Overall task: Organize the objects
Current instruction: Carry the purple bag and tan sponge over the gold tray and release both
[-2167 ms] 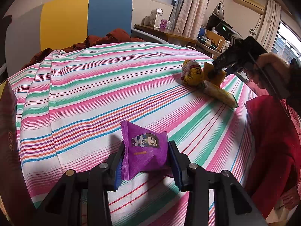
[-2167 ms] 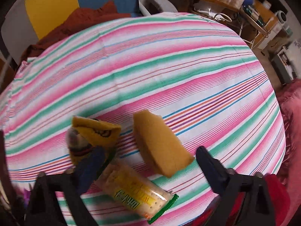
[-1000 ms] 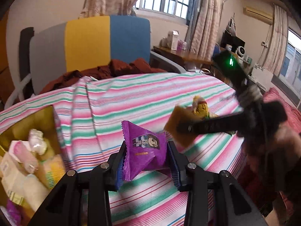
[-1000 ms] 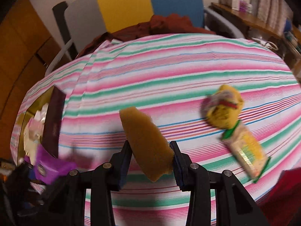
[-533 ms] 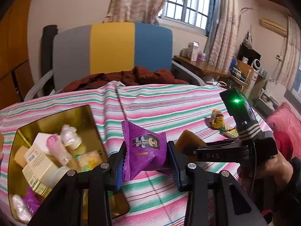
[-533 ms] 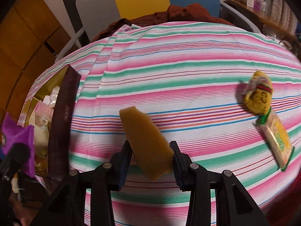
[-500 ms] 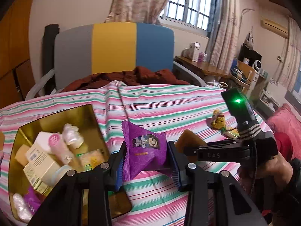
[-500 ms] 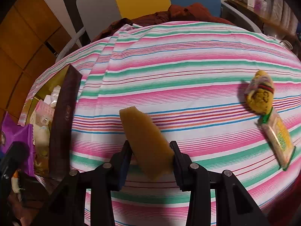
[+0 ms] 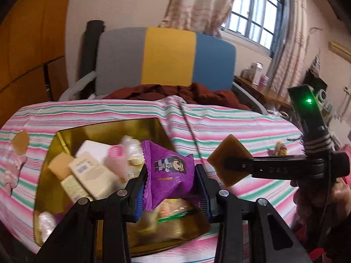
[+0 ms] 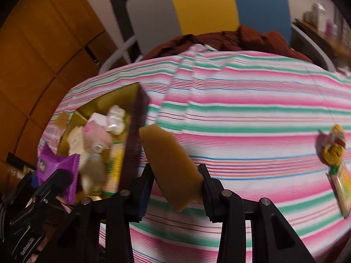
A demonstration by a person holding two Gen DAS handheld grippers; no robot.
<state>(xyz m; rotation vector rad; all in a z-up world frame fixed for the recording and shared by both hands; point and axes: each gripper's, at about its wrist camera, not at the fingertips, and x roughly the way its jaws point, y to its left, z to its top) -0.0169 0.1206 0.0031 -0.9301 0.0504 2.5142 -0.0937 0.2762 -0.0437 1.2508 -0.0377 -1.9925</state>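
Left claw grips purple packet, lower centre; right claw grips sponge. Centre over gold box, then release.

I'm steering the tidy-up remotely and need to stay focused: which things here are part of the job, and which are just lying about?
Part of the job:
- purple packet, held by left gripper
- brown sponge, held by right gripper
- gold box
- yellow toy
- green-edged packet

Lying about:
- dark red cloth
- tricolour chair
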